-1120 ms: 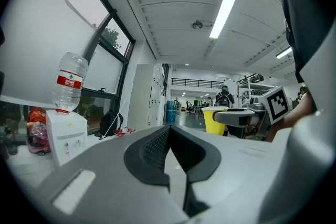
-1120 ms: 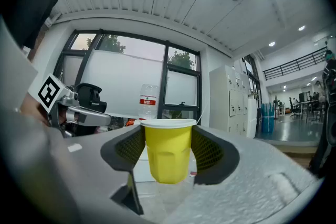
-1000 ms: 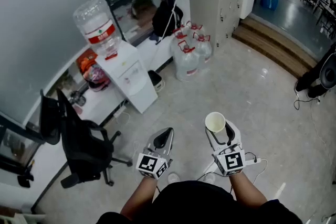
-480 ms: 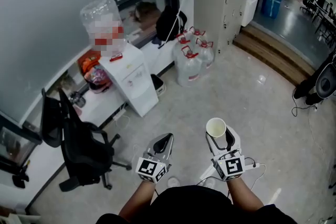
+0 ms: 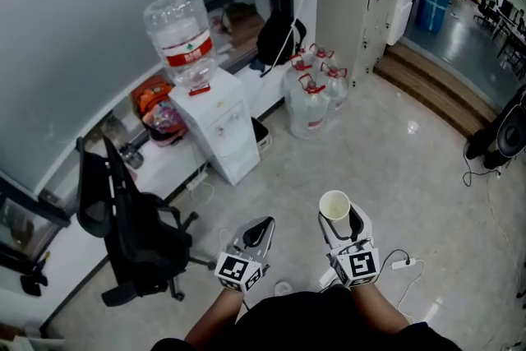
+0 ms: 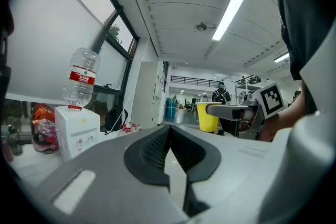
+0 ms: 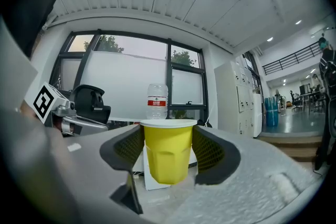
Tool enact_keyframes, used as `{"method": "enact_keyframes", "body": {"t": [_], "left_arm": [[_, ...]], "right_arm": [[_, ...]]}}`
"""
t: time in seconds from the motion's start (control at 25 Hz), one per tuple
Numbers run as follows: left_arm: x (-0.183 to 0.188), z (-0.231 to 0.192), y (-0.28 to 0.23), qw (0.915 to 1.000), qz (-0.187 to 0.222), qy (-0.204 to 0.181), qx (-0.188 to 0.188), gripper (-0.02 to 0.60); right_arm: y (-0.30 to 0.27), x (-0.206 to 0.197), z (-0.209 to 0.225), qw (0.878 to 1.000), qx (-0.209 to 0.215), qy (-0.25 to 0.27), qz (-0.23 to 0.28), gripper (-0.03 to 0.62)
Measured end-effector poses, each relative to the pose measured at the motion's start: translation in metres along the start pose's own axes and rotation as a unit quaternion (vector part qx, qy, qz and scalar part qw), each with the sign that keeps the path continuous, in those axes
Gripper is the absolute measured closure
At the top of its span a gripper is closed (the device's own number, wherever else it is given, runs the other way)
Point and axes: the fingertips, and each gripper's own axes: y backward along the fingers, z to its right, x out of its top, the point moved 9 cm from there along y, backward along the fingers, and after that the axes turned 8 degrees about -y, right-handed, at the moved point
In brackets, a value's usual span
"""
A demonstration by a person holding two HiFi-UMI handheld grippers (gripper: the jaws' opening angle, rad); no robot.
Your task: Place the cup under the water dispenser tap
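Observation:
A white water dispenser [image 5: 220, 126] with a clear bottle [image 5: 182, 35] on top stands against the window wall, well ahead and to the left of both grippers. My right gripper [image 5: 343, 219] is shut on a yellow paper cup [image 5: 334, 204], which it holds upright over the floor. In the right gripper view the cup [image 7: 168, 152] sits between both pads, with the bottle [image 7: 157, 101] showing behind it. My left gripper [image 5: 261, 226] hovers beside it, shut and empty. The left gripper view shows the dispenser [image 6: 77, 131] far off at the left.
A black office chair [image 5: 131, 218] stands left of the path to the dispenser. Full water jugs [image 5: 314, 94] and a black bag [image 5: 277, 37] sit right of the dispenser. A low white ledge [image 5: 156, 160] runs along the window. A cable with a plug [image 5: 403, 263] lies on the floor at the right.
Both grippers have moved forward across the floor with the person, and the dispenser sits nearer in the frame. The cup stays in the right gripper; the left stays shut.

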Motion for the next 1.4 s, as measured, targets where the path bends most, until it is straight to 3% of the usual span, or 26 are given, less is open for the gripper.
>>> {"method": "enact_keyframes", "body": {"t": [0.36, 0.64, 0.84, 1.2, 1.4], "left_arm": [[-0.004, -0.040, 0.012, 0.9991, -0.003, 0.007, 0.043, 0.566], [-0.011, -0.073, 0.006, 0.9960, -0.010, 0.012, 0.088, 0.566], [-0.008, -0.097, -0.018, 0.9931, -0.034, -0.012, 0.111, 0.566], [0.002, -0.145, -0.092, 0.9864, -0.033, 0.002, 0.161, 0.566], [0.002, -0.167, -0.130, 0.9811, -0.063, -0.007, 0.182, 0.566]], "right_arm": [[-0.042, -0.007, -0.011, 0.999, 0.028, -0.003, -0.018, 0.310], [-0.102, -0.008, -0.008, 0.997, 0.075, 0.000, -0.017, 0.310], [-0.153, -0.003, 0.006, 0.993, 0.112, 0.006, -0.020, 0.310], [-0.242, 0.001, 0.056, 0.984, 0.173, 0.016, -0.044, 0.310], [-0.294, -0.005, 0.082, 0.977, 0.207, 0.007, -0.058, 0.310]]}}
